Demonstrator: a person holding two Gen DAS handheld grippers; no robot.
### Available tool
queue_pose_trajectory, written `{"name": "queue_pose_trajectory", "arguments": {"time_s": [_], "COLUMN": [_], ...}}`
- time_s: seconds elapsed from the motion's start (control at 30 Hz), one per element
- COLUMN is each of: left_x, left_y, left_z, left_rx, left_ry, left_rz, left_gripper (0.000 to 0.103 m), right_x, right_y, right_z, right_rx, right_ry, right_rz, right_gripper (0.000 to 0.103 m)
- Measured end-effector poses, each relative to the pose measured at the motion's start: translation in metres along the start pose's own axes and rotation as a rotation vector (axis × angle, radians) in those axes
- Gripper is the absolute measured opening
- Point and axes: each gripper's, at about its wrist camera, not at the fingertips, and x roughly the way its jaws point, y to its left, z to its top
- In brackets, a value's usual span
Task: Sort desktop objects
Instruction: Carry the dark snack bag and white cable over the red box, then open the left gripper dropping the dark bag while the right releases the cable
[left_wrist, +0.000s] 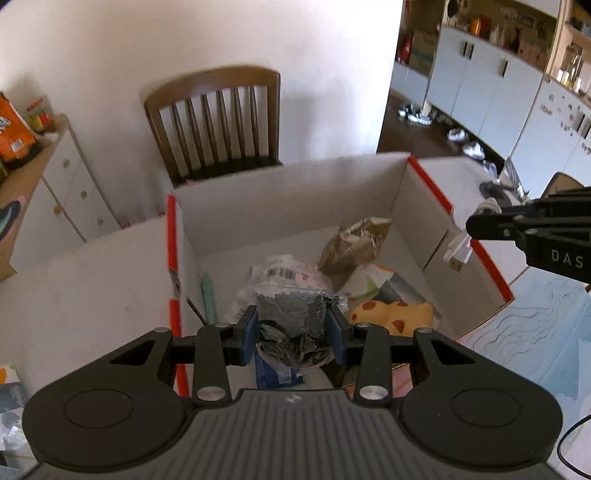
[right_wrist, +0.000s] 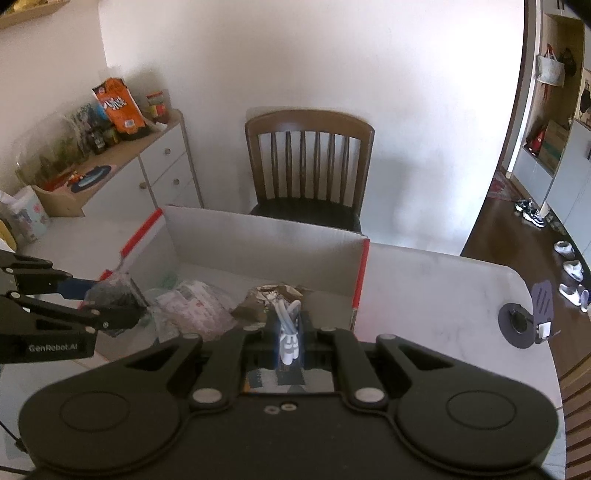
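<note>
- Your left gripper (left_wrist: 291, 328) is clamped on a crumpled grey foil wrapper (left_wrist: 290, 314), hanging over the near end of the open cardboard box (left_wrist: 280, 206) with red-taped edges.
- Your right gripper (right_wrist: 288, 332) is closed tight on a small white looped cable (right_wrist: 289, 321), above the box's right side; its body reads "DAS" in the left wrist view.
- The left gripper's side reads "GenRobot.AI" in the right wrist view.
- Inside the box lie a clear plastic bag with a barcode label (left_wrist: 280, 275), a crumpled brown paper bag (left_wrist: 354, 243) and a yellow spotted soft toy (left_wrist: 391, 314).
- On the sideboard stands an orange snack bag (right_wrist: 118, 107); its lettering is too blurred to read.
</note>
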Motion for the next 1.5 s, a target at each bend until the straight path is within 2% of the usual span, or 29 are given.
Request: {"name": "queue_pose_trajectory", "arguments": {"time_s": [0.17,0.43,0.83,0.97,1.03,1.13,1.5], "left_x": [0.022,0.043,0.062,0.064,0.063,0.061,0.041], "left_y": [0.000,0.001,-0.001,-0.001,-0.001,-0.002,-0.003], "left_z": [0.002,0.002,0.000,-0.001,-0.002,-0.003,-0.003], "left_rx": [0.019,0.013,0.032,0.027,0.027,0.025,0.006], "left_ry": [0.065,0.123,0.158,0.161,0.158,0.156,0.116], "left_rz": [0.015,0.023,0.029,0.027,0.028,0.024,0.027], "left_gripper": [0.038,0.038,0.038,0.038,0.038,0.038,0.041], "right_x": [0.015,0.035,0.058,0.060,0.061,0.061,0.045], "right_y": [0.001,0.005,0.013,0.014,0.013,0.012,0.015], "right_z": [-0.004,-0.009,-0.018,-0.019,-0.019,-0.021,-0.020], "right_rx": [-0.016,-0.036,-0.076,-0.078,-0.069,-0.057,-0.056], "right_ry": [0.015,0.050,0.085,0.091,0.093,0.105,0.081], "right_rz": [-0.021,-0.035,-0.051,-0.052,-0.049,-0.038,-0.029], "right_gripper": [0.008,0.008,0.009,0.021,0.022,0.035,0.048]}}
